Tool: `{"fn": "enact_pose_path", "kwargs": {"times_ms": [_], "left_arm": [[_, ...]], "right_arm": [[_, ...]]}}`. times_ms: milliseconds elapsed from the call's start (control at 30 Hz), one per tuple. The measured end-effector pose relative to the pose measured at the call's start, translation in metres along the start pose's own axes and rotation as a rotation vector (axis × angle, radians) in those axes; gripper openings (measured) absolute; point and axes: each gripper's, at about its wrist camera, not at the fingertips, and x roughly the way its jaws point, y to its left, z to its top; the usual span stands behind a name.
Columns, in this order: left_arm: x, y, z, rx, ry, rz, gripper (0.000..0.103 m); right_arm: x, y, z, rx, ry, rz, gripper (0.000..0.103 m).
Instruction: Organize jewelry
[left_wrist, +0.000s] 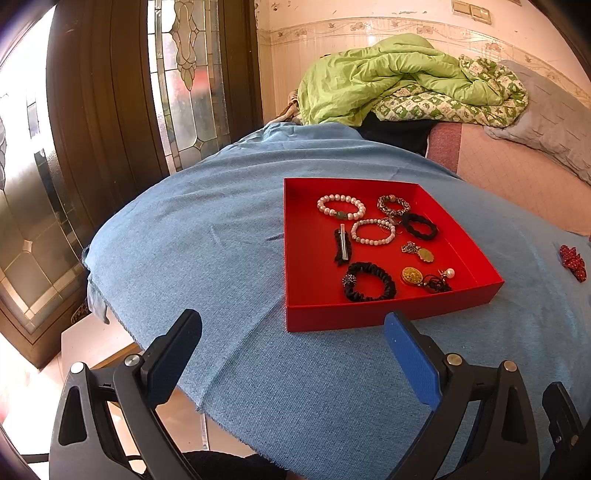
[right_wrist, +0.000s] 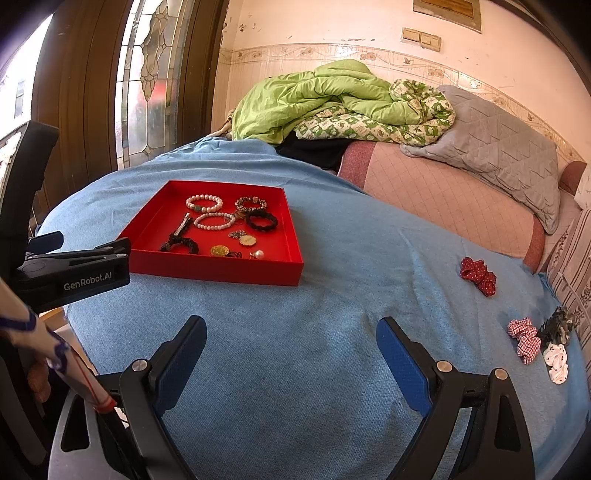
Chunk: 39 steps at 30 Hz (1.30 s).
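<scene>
Red tray (right_wrist: 221, 267), shallow, open, sits on the blue cloth (right_wrist: 295, 350) toward its left edge. Contents: two pale bead bracelets (left_wrist: 340, 207), one leopard-print band (left_wrist: 393, 205), two black scrunchies (left_wrist: 369, 286), one black bar clip (left_wrist: 341, 246), two gold-toned pendants (left_wrist: 413, 275), one pearl-tipped piece (left_wrist: 449, 273). Loose, near the cloth's right edge: one red dotted scrunchie (right_wrist: 478, 275), one red check scrunchie (right_wrist: 524, 338), one white dotted scrunchie (right_wrist: 556, 362), one dark claw clip (right_wrist: 557, 325). Left gripper (left_wrist: 293, 350) spread wide, empty, just short of the tray's near wall; right gripper (right_wrist: 291, 354) likewise spread, empty, over bare cloth. Risks, as judged: the light tray may skid if nudged; soft scrunchies may snag cloth in the pinch; the right-edge cluster may slip off.
</scene>
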Motion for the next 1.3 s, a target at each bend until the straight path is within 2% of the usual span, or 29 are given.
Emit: {"fn": "enact_pose_path", "kwargs": {"times_ms": [1300], "left_arm": [[0.0007, 0.0037, 0.0015, 0.003, 0.008, 0.002, 0.099]], "right_arm": [[0.001, -0.0012, -0.001, -0.005, 0.005, 0.0, 0.095]]}}
